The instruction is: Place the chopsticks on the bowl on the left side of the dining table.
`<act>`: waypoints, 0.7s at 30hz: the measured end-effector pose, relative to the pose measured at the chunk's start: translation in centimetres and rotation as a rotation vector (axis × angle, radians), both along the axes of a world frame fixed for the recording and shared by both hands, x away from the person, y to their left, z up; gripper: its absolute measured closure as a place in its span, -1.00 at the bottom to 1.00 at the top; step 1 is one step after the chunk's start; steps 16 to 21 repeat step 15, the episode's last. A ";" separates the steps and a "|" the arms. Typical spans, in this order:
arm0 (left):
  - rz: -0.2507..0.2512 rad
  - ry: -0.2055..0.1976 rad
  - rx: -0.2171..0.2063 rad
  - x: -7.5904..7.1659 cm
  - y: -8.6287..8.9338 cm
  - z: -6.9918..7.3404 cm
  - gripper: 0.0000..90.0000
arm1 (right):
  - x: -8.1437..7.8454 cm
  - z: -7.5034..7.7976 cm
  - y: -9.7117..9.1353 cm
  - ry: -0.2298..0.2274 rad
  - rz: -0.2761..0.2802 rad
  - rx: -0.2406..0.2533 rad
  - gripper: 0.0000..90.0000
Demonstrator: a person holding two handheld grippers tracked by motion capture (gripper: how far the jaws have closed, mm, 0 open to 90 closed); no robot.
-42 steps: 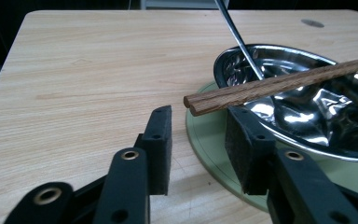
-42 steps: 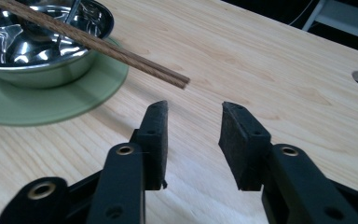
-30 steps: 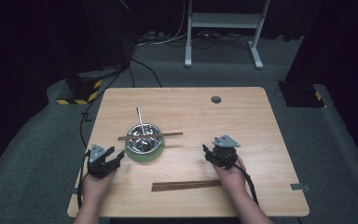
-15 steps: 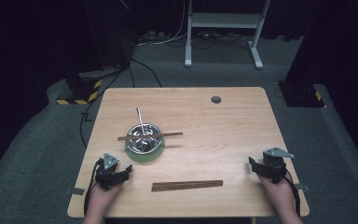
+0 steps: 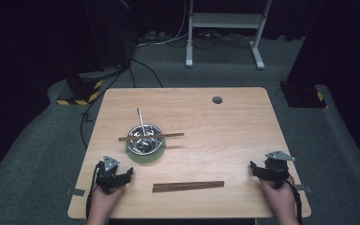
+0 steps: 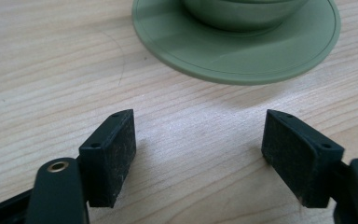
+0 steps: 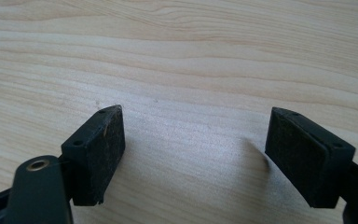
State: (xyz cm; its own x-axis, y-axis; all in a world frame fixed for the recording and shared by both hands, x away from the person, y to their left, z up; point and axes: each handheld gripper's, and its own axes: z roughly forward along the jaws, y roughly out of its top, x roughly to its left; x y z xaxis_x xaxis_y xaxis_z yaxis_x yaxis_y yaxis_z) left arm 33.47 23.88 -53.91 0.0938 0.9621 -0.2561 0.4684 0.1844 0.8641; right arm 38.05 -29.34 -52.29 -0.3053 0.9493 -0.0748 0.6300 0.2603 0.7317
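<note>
The chopsticks (image 5: 188,186) lie flat on the table (image 5: 243,122), between the left gripper (image 5: 122,176) and the right gripper (image 5: 258,168). Both grippers' jaws have just been opening and stand wide, holding nothing.

The high view looks forward and down over the whole desk (image 5: 243,117); both gripper views sit low, close to its wood, along their jaws.

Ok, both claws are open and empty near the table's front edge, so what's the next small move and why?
Probably bring the right claw in toward the chopsticks lying flat between the hands. They lie apart from the bowl, and both claws, the left claw too, have just been opening with nothing between them.
</note>
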 end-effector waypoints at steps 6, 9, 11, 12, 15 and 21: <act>-0.067 0.025 -0.008 -0.1 0.2 0.1 -0.41 | 0.1 0.0 -0.5 0.040 -0.010 0.049 -0.56; -0.068 0.025 -0.008 -0.1 0.2 0.1 -0.41 | 0.1 0.0 -0.5 0.041 -0.010 0.049 -0.56; -0.069 0.025 -0.007 -0.1 0.2 0.1 -0.41 | 0.1 0.0 -0.5 0.044 -0.008 0.049 -0.56; -0.066 0.021 -0.013 -0.1 0.2 0.1 -0.41 | 0.1 0.1 -0.5 0.045 -0.008 0.050 -0.56; -0.049 0.015 -0.035 0.0 0.0 0.0 -0.41 | 0.1 0.1 -0.6 0.047 -0.007 0.050 -0.56; -0.049 0.015 -0.035 0.0 0.0 0.0 -0.41 | 0.1 0.1 -0.6 0.047 -0.007 0.050 -0.56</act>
